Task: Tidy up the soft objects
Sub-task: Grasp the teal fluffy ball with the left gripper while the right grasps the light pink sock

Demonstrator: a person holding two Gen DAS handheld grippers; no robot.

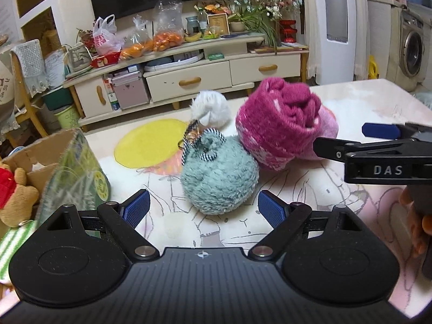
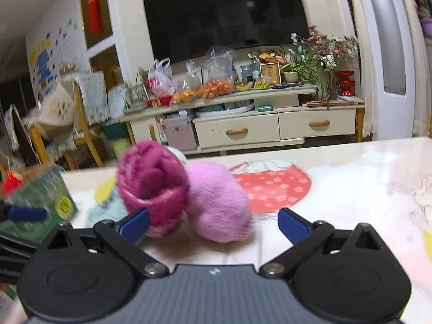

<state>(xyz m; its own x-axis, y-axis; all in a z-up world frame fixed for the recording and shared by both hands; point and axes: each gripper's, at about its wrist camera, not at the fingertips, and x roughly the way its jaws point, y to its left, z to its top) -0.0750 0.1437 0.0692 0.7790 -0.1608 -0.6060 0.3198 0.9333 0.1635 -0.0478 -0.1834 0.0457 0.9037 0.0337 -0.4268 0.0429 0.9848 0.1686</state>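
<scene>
Left wrist view: a table [image 1: 378, 100] with a cartoon-print cover holds a small cluster of soft things near its middle. A fuzzy teal pouch [image 1: 218, 178] sits closest, a rolled magenta sock [image 1: 280, 124] touches it on the right, and a white pompom [image 1: 210, 110] lies just behind. At the table's left edge stands an open cardboard box [image 1: 70, 167] with a plush bear [image 1: 16, 189] already inside.

The left gripper [image 1: 203, 210] has its jaws wide apart and empty, the teal pouch just ahead of them but not touched. The right gripper [image 1: 351, 140] reaches in from the right edge, near the magenta sock.

Right wrist view, somewhat blurred: the right gripper's jaws are spread wide and hold nothing. The magenta sock and a pale pink roll [image 2: 221, 205] pressed against it lie just ahead, between the pads' lines.

Judged from this, the step in hand is reaching for a pickup. Next, each gripper likely needs to slide forward around its soft item, close gently, then carry it to the box.
</scene>
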